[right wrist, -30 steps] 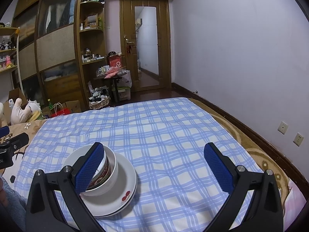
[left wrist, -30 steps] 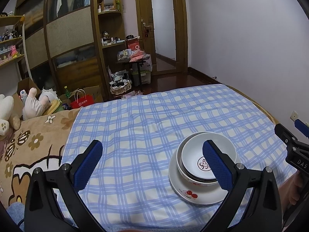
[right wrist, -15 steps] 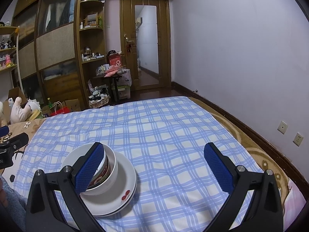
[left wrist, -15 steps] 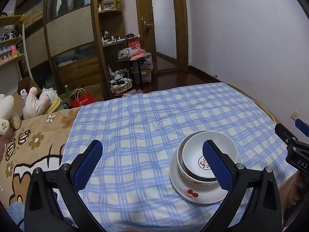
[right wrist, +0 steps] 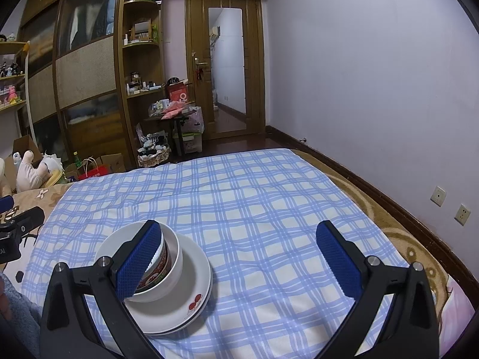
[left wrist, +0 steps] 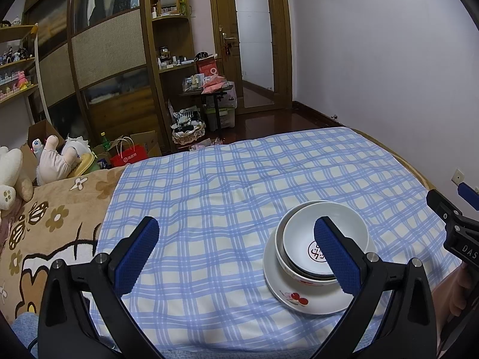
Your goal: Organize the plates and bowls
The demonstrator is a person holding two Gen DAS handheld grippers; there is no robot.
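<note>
On the bed, over the blue checked sheet (left wrist: 209, 197), stands one stack: a white plate (left wrist: 311, 302) with a red cherry print carries two nested bowls.

The left wrist view looks down into the upper bowl (left wrist: 302, 239); it is white inside with a red round mark at its bottom, half hidden behind a blue pad. This view also shows the rim of the lower bowl (left wrist: 292, 270) under it, and, at the right edge, part of the other tool with a hand below it.

The right wrist view shows the same stack from the side: the plate (right wrist: 191, 287) has a second rim under it, so there may be two plates; it cannot be told for sure. The outer bowl (right wrist: 175, 257) is plain white, and inside it the red patterned wall of the inner bowl (right wrist: 158, 264) appears. The mark in the bowl is not visible here.

The left tool (left wrist: 236, 257) is wide open and holds nothing; its right finger only stands in front of the bowls. The right tool (right wrist: 239, 257) is also wide open and empty, its left finger over the stack; whether it touches cannot be told
</note>
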